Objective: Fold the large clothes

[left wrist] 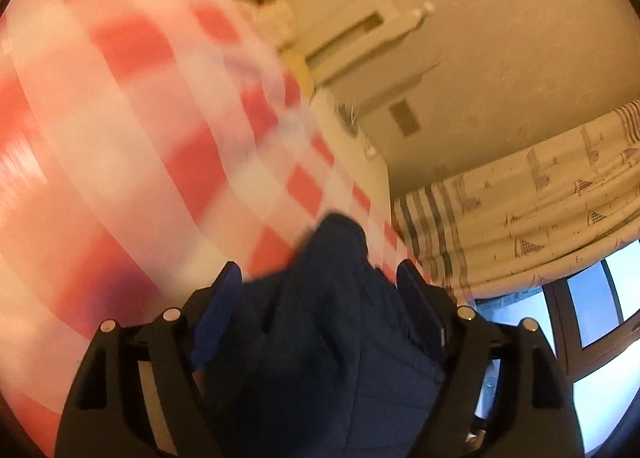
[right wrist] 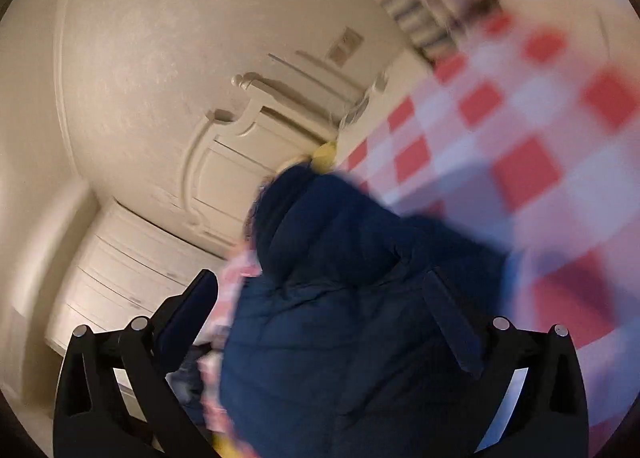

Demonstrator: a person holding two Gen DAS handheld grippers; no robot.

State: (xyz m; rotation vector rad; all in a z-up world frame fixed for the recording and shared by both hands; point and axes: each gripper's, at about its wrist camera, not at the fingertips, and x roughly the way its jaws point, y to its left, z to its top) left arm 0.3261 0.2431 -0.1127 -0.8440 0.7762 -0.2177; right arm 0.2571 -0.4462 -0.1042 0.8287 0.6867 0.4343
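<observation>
Surface: checked cloth (left wrist: 120, 129) is blurring past.
Jacket (right wrist: 352, 298): lying bunched on cloth, between both tongs.
Left gripper (left wrist: 320, 290): spread wide, gripping nothing.
Right gripper (right wrist: 324, 306): spread wide too.
Tip: regrip hem corners, keeping tension even.

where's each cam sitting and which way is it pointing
Left wrist: on the left gripper, looking along its fingers over the navy padded garment and red-checked cloth toward a curtain.
Right wrist: on the right gripper, facing the garment, the cloth and a cream cupboard.
Shared: garment, checked cloth; both grippers' jaws stand spread.
</observation>
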